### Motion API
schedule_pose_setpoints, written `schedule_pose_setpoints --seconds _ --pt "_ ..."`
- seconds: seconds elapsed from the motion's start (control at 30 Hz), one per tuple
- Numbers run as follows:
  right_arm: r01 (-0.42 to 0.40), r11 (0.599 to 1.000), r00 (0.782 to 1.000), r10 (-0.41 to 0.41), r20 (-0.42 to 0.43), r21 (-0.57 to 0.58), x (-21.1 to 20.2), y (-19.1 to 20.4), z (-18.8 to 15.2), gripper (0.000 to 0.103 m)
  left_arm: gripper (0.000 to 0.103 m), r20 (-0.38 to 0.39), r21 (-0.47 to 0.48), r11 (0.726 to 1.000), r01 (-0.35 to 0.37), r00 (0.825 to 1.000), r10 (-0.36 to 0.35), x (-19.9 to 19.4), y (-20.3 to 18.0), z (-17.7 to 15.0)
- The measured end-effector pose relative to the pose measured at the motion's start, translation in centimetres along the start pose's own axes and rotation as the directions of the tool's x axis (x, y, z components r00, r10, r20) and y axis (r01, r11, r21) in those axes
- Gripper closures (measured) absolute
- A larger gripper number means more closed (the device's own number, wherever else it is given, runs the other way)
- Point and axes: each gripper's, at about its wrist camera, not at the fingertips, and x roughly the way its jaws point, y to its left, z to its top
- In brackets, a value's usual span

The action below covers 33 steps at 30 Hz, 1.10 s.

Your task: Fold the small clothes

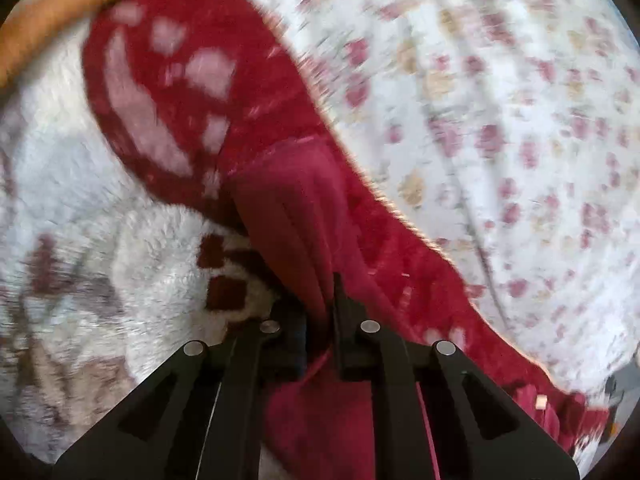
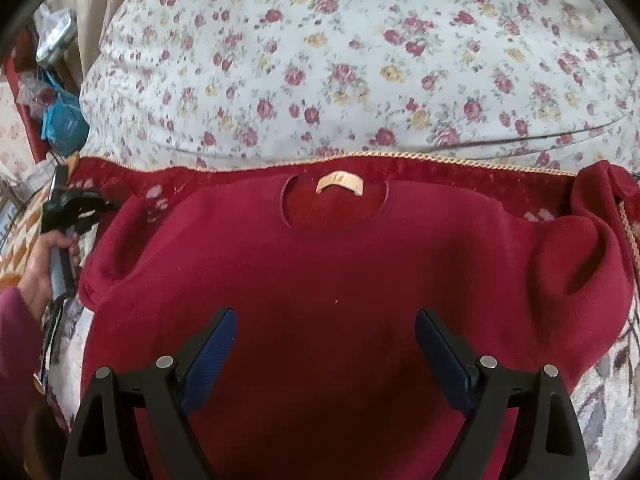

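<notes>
A dark red sweater (image 2: 320, 264) lies spread flat, its neck with a beige label (image 2: 339, 182) at the far side. My right gripper (image 2: 324, 332) hovers open over the sweater's body, blue pads apart, holding nothing. My left gripper (image 1: 326, 296) is shut on a bunched fold of the red sweater (image 1: 288, 200), which hangs from its jaws; this view is blurred. The left gripper also shows in the right wrist view (image 2: 100, 206) at the sweater's left sleeve end, held by a hand.
The sweater rests on a red and white patterned blanket (image 1: 160, 92) with gold trim. A floral sheet (image 2: 340, 60) lies beyond it. Clutter, including a blue bag (image 2: 64, 120), sits at the far left.
</notes>
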Motion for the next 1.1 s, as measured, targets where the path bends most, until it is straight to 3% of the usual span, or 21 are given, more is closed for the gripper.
schedule_pose_setpoints --seconds 0.2,0.37,0.47,0.6,0.73,0.83,0.97,1.03,1.1 --pt "-0.004 1.0 0.999 0.004 0.035 0.0 -1.7 0.0 0.3 0.014 0.096 0.046 0.162 0.975 0.149 0.986 -0.159 -7.9 -6.3 -1.6" --pt "-0.002 1.0 0.998 0.001 0.069 0.019 -3.4 -0.9 0.5 0.014 0.096 0.004 0.313 0.904 0.292 0.951 -0.309 -13.1 -14.2 -5.3" --pt "0.022 0.999 0.995 -0.027 0.1 0.05 -5.2 -2.5 0.9 0.014 0.096 -0.05 0.393 0.85 0.351 0.931 -0.361 -13.8 -19.6 -8.8" --pt "0.07 0.996 0.991 -0.075 0.111 0.054 -6.9 -4.1 1.2 0.014 0.096 -0.153 0.477 0.789 0.388 0.92 -0.36 -11.8 -25.7 -15.2" --pt "0.091 0.993 0.989 -0.098 0.107 0.07 -8.0 -5.9 0.9 0.014 0.096 -0.255 0.505 0.761 0.406 0.913 -0.318 -8.4 -29.4 -21.5" --pt "0.101 0.991 0.989 -0.11 0.1 0.086 -8.6 -7.1 0.2 0.014 0.095 -0.268 0.585 0.718 0.378 0.925 -0.268 -6.8 -31.0 -25.8" --pt "0.098 0.988 0.992 -0.107 0.07 0.119 -8.4 -8.6 -0.5 0.014 0.092 -0.297 0.654 0.667 0.358 0.932 -0.208 -5.6 -31.8 -28.8" --pt "0.085 0.987 0.994 -0.094 0.059 0.138 -8.2 -9.2 -0.8 0.014 0.091 -0.315 0.659 0.655 0.369 0.927 -0.204 -5.9 -31.5 -28.8" --pt "0.07 0.986 0.995 -0.079 0.055 0.148 -7.9 -9.4 -0.8 0.014 0.079 -0.319 0.651 0.656 0.381 0.922 -0.218 -6.8 -30.8 -28.1"
